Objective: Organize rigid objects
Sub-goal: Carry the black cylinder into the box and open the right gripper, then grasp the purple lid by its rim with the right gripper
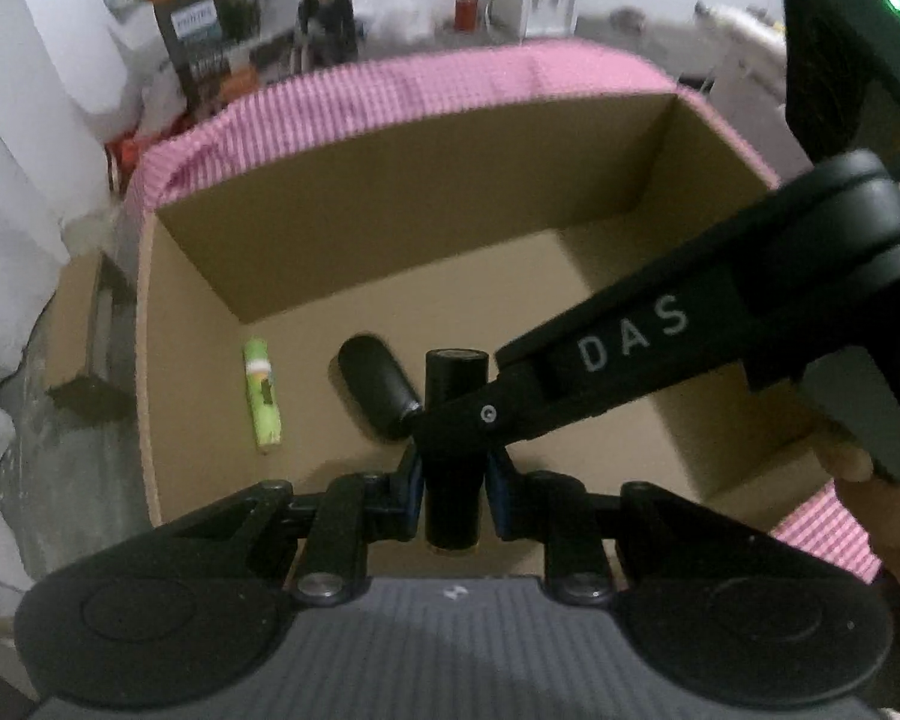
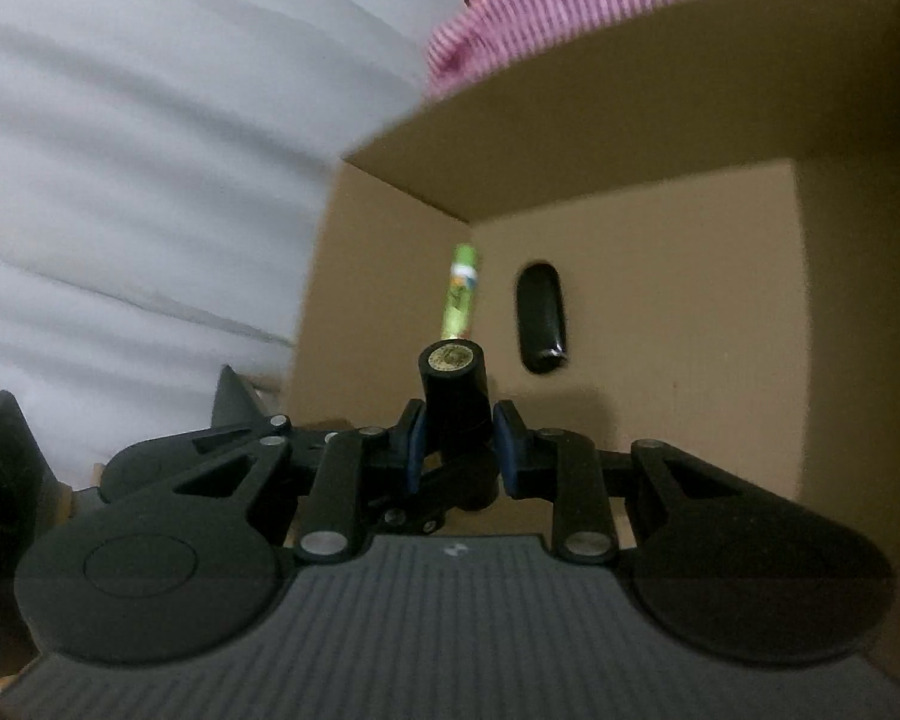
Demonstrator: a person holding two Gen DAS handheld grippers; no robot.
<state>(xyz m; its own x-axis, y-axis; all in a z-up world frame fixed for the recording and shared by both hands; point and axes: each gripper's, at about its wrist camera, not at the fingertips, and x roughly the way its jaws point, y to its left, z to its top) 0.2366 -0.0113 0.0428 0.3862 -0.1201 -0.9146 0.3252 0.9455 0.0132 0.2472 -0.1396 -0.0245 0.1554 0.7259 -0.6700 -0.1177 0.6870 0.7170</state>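
A black cylinder point(image 1: 456, 378) with a gold-labelled end point(image 2: 452, 357) hangs over an open cardboard box point(image 1: 390, 210). My left gripper point(image 1: 455, 474) is shut on it, blue pads pressing both sides. My right gripper point(image 1: 447, 420) reaches in from the right and is shut on the same cylinder; in the right wrist view its pads point(image 2: 417, 444) clamp the cylinder point(image 2: 453, 396). Part of the left gripper point(image 2: 258, 438) shows just below and to the left. On the box floor point(image 2: 660, 300) lie a green tube point(image 1: 263, 399) point(image 2: 462, 294) and a second black cylinder point(image 1: 378, 387) point(image 2: 542, 318).
Pink striped cloth point(image 1: 420, 90) point(image 2: 570, 6) drapes over the box's far rim. White fabric point(image 1: 30, 180) point(image 2: 150, 120) lies to the left of the box. A person's hand point(image 1: 870, 480) grips the right gripper's handle. A red canister point(image 1: 466, 7) and a water dispenser stand far behind.
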